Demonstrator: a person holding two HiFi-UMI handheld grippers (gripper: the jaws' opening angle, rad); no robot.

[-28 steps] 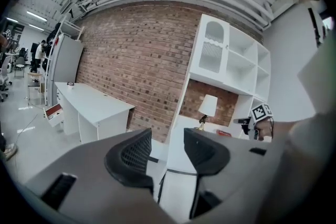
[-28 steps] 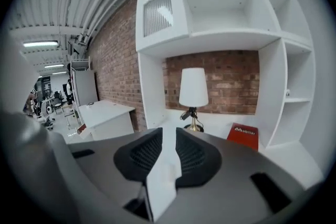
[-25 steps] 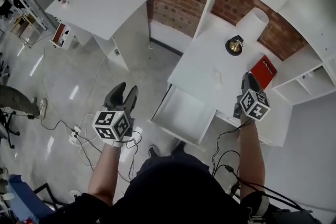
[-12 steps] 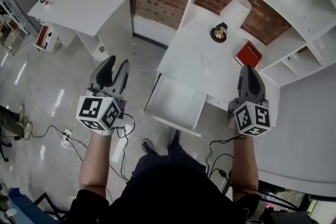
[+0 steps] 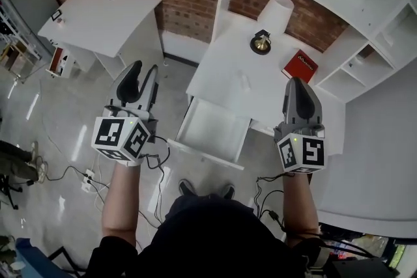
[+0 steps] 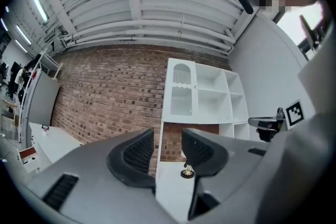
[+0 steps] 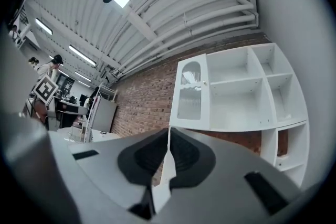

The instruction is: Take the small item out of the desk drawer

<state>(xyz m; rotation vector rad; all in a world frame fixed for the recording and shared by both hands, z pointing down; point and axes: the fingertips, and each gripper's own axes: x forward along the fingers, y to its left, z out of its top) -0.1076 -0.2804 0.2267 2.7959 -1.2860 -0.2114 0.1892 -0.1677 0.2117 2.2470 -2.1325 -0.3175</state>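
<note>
The white desk (image 5: 225,84) has its drawer (image 5: 212,130) pulled out; the drawer's inside looks bare. A small pale item (image 5: 244,80) lies on the desk top behind the drawer. My left gripper (image 5: 143,71) is raised left of the desk over the floor, open, nothing between its fingers (image 6: 139,152). My right gripper (image 5: 298,83) is raised at the desk's right end. Its jaws have closed within the last second and now meet, with nothing between them. In the right gripper view (image 7: 168,136) they point level at the shelf unit.
A brass bell-like object (image 5: 260,42), a red book (image 5: 298,64) and a white cylinder (image 5: 277,8) stand at the desk's back. White shelves (image 5: 365,3) rise behind and to the right. A second white desk (image 5: 104,13) is at upper left. Cables (image 5: 85,172) lie on the floor.
Both grippers have risen toward the head camera. The right one has left the spot over the desk top and now hangs at the desk's right end. The left stays open.
</note>
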